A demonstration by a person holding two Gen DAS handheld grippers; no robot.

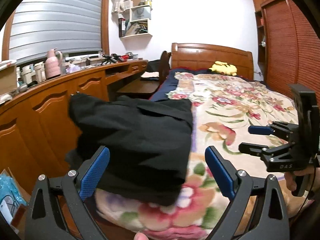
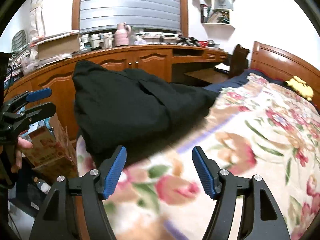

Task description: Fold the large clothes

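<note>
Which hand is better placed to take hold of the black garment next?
Probably the left. The left tongs stand open with the black garment directly ahead between the pads. The right tongs face mostly the floral blanket.

bare floral blanket (image 2: 260, 140), black garment (image 2: 120, 104) leftward

Bright, even indoor light; strong fisheye bending at edges; motion blur across the floral blanket (image 2: 250, 140).
</note>
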